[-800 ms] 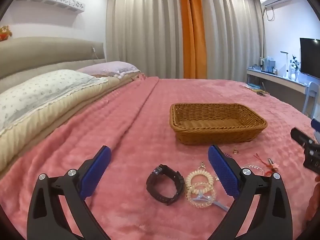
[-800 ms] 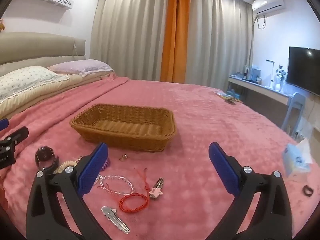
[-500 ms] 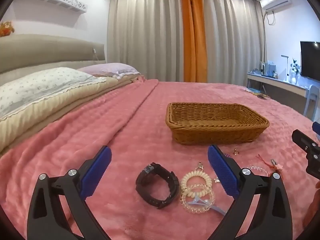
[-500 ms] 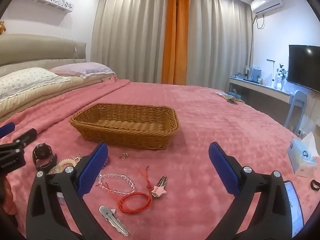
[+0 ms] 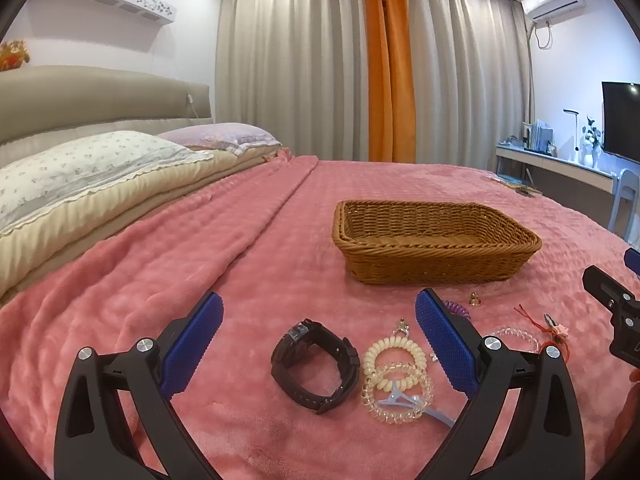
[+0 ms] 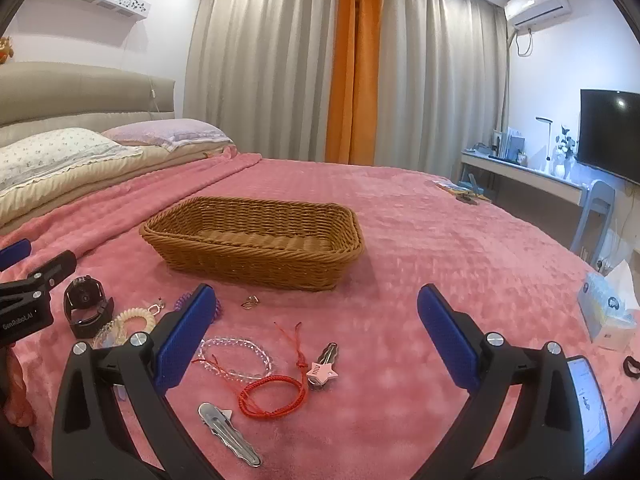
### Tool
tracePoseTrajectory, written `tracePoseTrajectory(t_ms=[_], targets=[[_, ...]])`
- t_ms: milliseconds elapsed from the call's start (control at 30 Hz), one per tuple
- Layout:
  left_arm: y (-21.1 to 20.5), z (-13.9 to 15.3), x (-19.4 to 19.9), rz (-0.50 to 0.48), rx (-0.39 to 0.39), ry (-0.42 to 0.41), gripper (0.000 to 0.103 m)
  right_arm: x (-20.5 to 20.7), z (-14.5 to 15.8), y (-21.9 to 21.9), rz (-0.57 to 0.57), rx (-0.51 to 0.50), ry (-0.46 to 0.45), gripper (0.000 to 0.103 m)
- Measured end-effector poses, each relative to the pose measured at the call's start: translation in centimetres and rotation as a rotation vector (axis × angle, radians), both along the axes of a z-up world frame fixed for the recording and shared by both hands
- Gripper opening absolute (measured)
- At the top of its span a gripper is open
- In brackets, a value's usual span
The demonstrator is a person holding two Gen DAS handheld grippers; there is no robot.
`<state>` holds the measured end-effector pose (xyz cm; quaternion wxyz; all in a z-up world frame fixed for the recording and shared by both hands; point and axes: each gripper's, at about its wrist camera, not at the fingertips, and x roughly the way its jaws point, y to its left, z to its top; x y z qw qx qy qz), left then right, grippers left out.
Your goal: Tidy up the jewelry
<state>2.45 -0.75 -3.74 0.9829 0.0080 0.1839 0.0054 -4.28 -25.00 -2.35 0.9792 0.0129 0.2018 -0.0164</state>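
A brown wicker basket sits on the pink bedspread, nothing visible inside. My left gripper is open, hovering low with a black watch between its fingers and cream and clear spiral hair ties beside its right finger. My right gripper is open over a red cord bracelet, a clear bead bracelet, a pink star clip and a silver hair clip. A small ring and a purple spiral tie lie near the basket.
Pillows and a folded duvet lie at the left. A tissue pack and a phone lie at the right on the bed. A desk, chair and TV stand beyond the bed's right edge.
Both grippers have dipped and shifted slightly toward the items; the watch and hair ties now sit more centred between the left fingers. Nothing has been grasped.
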Motion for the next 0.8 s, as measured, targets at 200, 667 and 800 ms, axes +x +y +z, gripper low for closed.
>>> tracePoseTrajectory(t_ms=[200, 667, 800], targets=[[-0.23, -0.50, -0.27, 0.002, 0.000, 0.000, 0.094, 0.02, -0.04, -0.05, 0.000, 0.000, 0.002, 0.096], [-0.09, -0.68, -0.59, 0.001, -0.006, 0.002, 0.094, 0.13, -0.29, -0.05, -0.001, -0.002, 0.005, 0.096], [-0.36, -0.67, -0.40, 0.002, -0.004, 0.000, 0.094, 0.08, -0.33, -0.07, -0.001, -0.003, 0.003, 0.096]])
